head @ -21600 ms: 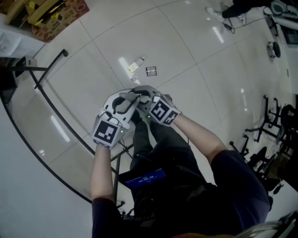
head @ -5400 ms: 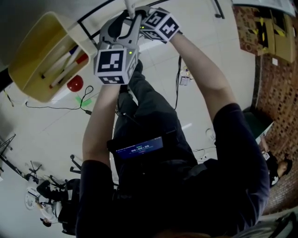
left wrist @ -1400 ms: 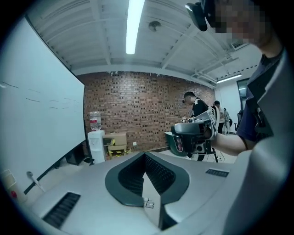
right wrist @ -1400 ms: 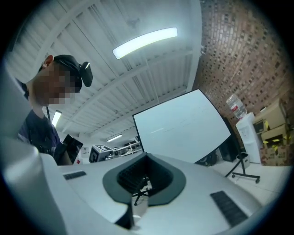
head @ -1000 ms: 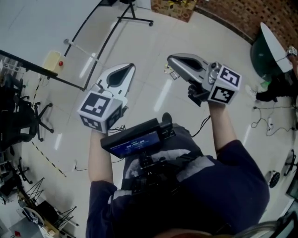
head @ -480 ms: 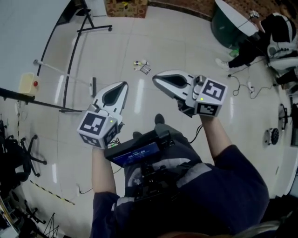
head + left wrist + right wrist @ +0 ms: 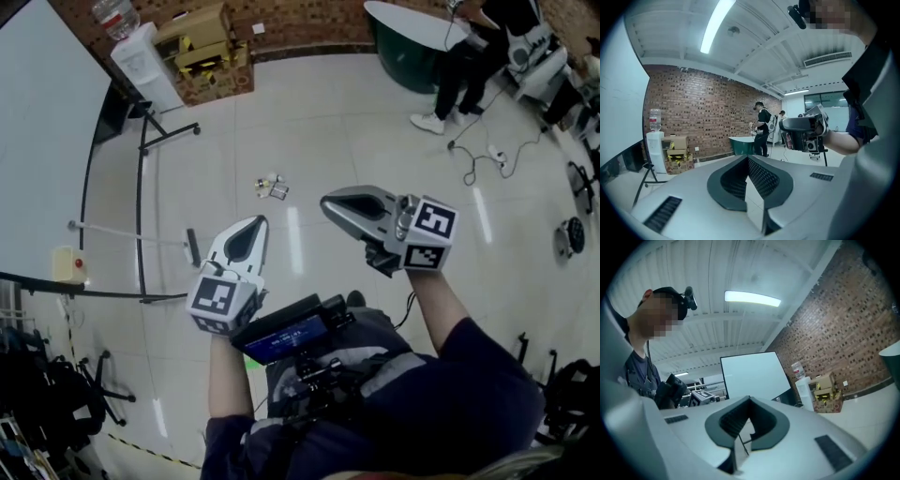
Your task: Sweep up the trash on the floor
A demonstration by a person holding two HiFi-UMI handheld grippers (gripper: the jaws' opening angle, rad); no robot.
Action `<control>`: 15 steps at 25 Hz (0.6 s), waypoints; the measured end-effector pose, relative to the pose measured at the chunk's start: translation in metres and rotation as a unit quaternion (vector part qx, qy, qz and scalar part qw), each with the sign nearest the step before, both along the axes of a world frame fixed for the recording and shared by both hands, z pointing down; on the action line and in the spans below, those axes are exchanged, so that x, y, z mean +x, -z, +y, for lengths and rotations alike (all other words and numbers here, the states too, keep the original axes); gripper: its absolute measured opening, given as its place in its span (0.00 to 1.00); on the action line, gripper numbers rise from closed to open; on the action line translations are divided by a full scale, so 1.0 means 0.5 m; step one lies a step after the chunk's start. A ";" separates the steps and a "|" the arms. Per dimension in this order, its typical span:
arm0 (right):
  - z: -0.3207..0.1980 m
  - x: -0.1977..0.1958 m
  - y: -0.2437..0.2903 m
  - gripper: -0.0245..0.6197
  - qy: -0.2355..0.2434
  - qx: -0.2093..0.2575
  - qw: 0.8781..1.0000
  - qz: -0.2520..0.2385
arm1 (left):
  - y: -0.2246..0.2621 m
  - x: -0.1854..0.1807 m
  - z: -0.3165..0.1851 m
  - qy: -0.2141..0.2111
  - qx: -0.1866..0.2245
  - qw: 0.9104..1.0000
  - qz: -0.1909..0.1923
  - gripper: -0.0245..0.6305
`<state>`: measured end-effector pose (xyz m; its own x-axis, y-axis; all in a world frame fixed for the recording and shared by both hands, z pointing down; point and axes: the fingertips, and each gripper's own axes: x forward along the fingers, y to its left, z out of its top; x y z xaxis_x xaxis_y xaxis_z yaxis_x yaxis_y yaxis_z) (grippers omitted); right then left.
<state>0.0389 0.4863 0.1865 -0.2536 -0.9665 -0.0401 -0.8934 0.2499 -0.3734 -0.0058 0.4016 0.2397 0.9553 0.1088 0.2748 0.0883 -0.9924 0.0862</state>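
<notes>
Left gripper is closed, nothing between its jaws, as I hold it out over the white floor. Just ahead lies the trash (a small cluster of scraps), untouched. My right gripper is likewise closed and empty.

A water dispenser stands beside stacked cardboard boxes against the brick wall, near a whiteboard.

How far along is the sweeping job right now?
Done: nothing visible; the trash lies unswept on the floor. In hand: nothing; left gripper and right gripper are both shut and empty. Left: pick up the long-handled tool lying nearby, likely a broom, and sweep.
</notes>
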 end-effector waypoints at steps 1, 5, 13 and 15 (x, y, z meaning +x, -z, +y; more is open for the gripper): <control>0.028 0.012 -0.003 0.05 -0.003 -0.001 1.000 -0.006 | 0.005 0.016 0.034 -0.009 0.009 1.000 -0.001 0.05; 0.126 0.071 -0.019 0.05 -0.009 0.003 0.999 -0.031 | -0.014 0.068 0.140 -0.032 0.062 0.997 -0.014 0.05; 0.161 0.127 -0.015 0.05 0.045 0.003 0.998 -0.053 | 0.041 0.095 0.155 0.045 0.042 0.998 -0.016 0.05; 0.144 0.118 -0.028 0.05 0.057 -0.002 0.997 -0.061 | 0.027 0.072 0.135 0.060 0.041 0.997 -0.014 0.05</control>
<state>0.0980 0.5581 0.2007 -0.3559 -0.9316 -0.0739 -0.8071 0.3463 -0.4782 0.0304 0.4690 0.2263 0.9519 -0.0305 0.3049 -0.0334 -0.9994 0.0042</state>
